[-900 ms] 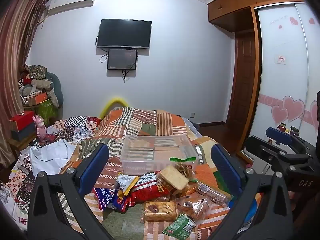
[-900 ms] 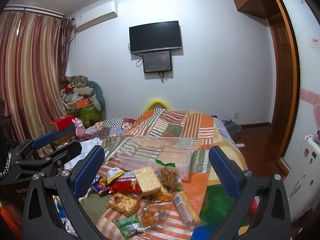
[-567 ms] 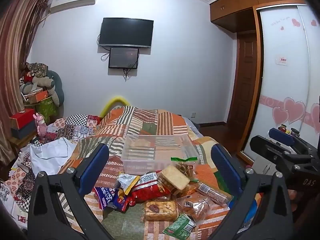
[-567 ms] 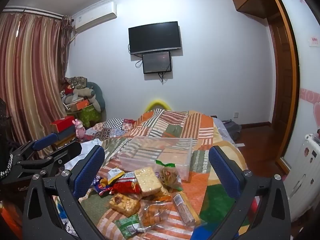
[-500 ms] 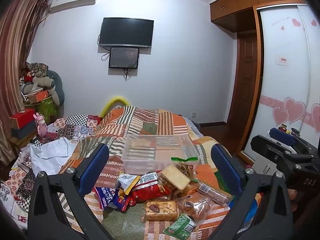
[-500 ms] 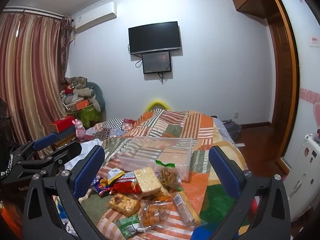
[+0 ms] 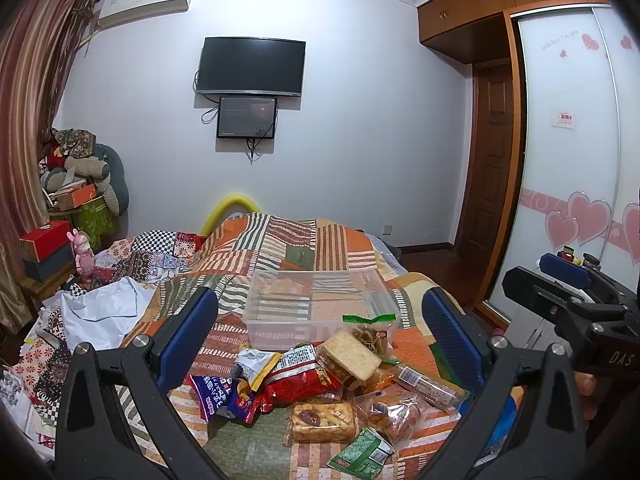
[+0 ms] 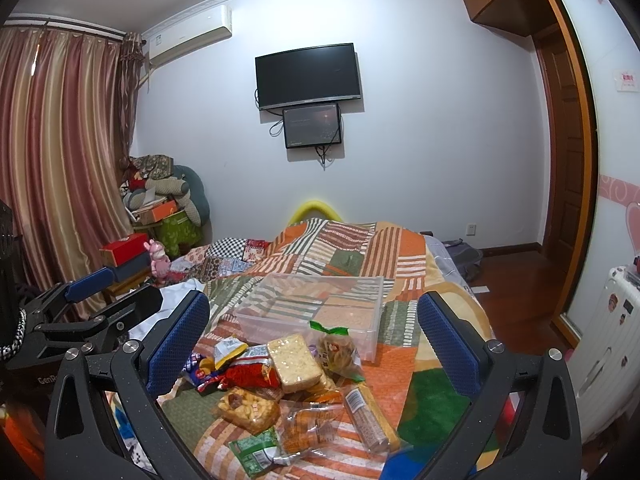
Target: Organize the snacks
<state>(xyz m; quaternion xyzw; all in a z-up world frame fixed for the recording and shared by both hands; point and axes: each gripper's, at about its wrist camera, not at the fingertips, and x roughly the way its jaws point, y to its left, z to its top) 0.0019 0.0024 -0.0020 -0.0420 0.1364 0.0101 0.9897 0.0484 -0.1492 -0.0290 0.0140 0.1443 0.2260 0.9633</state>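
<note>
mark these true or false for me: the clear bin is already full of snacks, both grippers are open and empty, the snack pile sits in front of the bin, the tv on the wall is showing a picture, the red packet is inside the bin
1. The clear bin is already full of snacks. False: it holds nothing; the quilt shows through it.
2. Both grippers are open and empty. True: the left gripper and right gripper stand wide with nothing between the pads.
3. The snack pile sits in front of the bin. True: it lies on the quilt on the near side.
4. The tv is showing a picture. False: its screen is dark.
5. The red packet is inside the bin. False: it lies in the pile outside it.
</note>
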